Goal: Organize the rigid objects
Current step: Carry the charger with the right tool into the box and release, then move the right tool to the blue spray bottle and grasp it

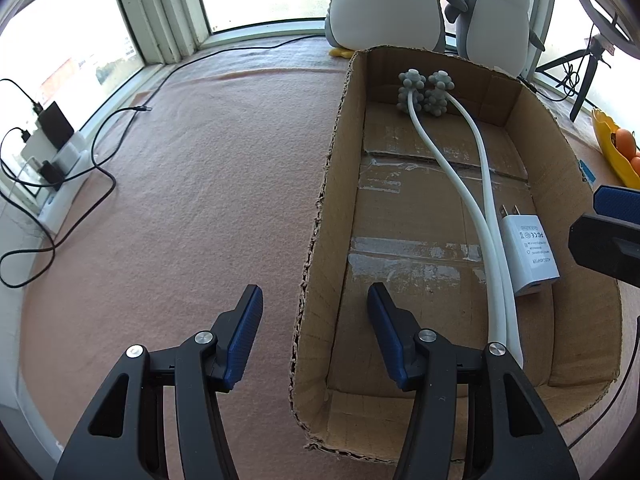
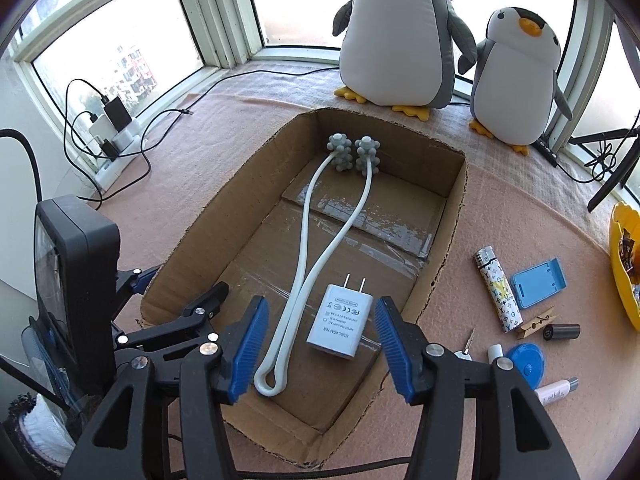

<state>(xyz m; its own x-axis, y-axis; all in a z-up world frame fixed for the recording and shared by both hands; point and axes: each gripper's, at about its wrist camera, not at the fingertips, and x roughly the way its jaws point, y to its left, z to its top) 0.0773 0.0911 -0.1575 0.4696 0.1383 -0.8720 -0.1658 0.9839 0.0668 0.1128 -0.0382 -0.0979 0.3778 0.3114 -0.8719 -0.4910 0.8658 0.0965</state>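
An open cardboard box (image 2: 444,236) (image 1: 336,152) lies on the pink cloth. Inside lie a white massager with two grey knobbed heads (image 2: 320,248) (image 1: 480,184) and a white plug adapter (image 2: 340,322) (image 1: 528,252). My right gripper (image 2: 320,340) is open and empty, hovering over the adapter. My left gripper (image 1: 316,332) is open and empty, straddling the box's left wall. To the right of the box lie a patterned lighter (image 2: 498,290), a blue phone stand (image 2: 540,282), a clothespin (image 2: 536,322), a blue round case (image 2: 526,362) and small tubes (image 2: 556,392).
Two plush penguins (image 2: 404,36) (image 2: 516,80) stand behind the box by the window. A power strip with chargers and cables (image 2: 112,136) sits at the left. A yellow bowl (image 2: 624,272) is at the right edge, and a tripod (image 2: 616,160) stands behind it.
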